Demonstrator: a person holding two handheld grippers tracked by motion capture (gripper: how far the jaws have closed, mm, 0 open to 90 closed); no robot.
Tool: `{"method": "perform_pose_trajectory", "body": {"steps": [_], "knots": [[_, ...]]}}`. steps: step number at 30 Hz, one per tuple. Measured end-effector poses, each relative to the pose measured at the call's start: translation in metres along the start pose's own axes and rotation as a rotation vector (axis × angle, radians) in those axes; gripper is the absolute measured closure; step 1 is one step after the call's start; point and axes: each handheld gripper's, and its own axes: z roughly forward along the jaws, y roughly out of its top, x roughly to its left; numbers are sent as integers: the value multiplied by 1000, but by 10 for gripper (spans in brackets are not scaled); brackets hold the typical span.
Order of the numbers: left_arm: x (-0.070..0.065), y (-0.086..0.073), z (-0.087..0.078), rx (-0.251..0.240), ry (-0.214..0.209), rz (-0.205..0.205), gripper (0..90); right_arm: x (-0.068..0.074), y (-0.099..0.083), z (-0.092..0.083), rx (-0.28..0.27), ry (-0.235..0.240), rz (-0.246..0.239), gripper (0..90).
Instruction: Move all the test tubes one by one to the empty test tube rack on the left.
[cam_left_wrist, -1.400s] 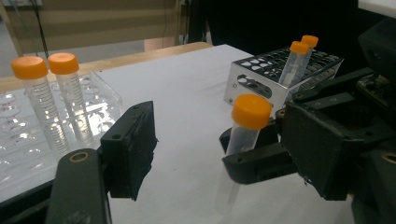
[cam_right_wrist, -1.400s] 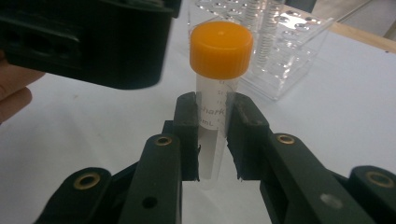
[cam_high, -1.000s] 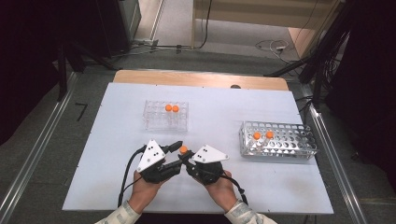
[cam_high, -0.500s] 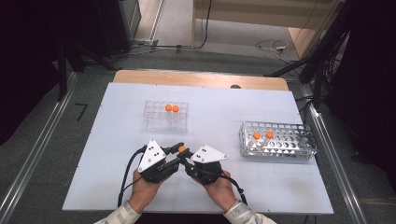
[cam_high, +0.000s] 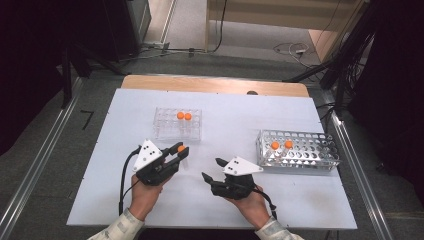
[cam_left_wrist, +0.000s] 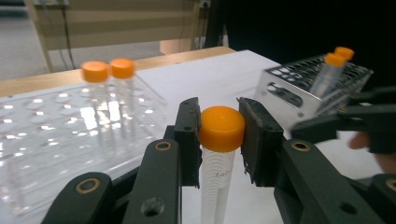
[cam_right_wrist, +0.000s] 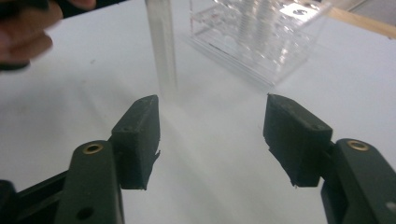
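Note:
A clear tube with an orange cap (cam_high: 182, 148) hangs upright just in front of the clear rack (cam_high: 165, 131). My left gripper (cam_high: 179, 152) is shut on it. In the left gripper view the black pads (cam_left_wrist: 188, 135) press on both sides of the cap (cam_left_wrist: 222, 129), and the tube's ribbed body drops below them. My right gripper (cam_high: 211, 168) sits to the right, apart from the tube. Its jaws have just been opening and hold nothing. In the right gripper view the gripper (cam_right_wrist: 215, 135) stands wide over bare table, with the tube's body (cam_right_wrist: 163, 51) beyond it.
The clear rack holds two orange-capped tubes (cam_high: 183, 116). A white mesh rack (cam_high: 300, 156) at the right holds two more (cam_high: 281, 145). The white table (cam_high: 240, 115) ends at a wooden strip at the back; dark floor and cables lie around it.
The grippers were together on the tube at the table's front middle. The right one has let go, opened and moved right. The left has moved left with the tube.

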Motion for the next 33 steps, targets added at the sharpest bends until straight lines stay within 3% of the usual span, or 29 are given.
{"method": "perform_pose_trajectory", "body": {"steps": [10,18,25,33], "knots": [[25,19,-1,-24,102,-4,700,-25,-30,-44,21,-78,53,302],[39,30,8,-21,145,-2,700,-41,-55,-84,11,-150,110,290],[48,43,18,-30,181,6,701,-63,-70,-97,22,-198,187,286],[55,58,34,-28,210,18,701,-63,-70,-98,14,-208,185,286]]}}
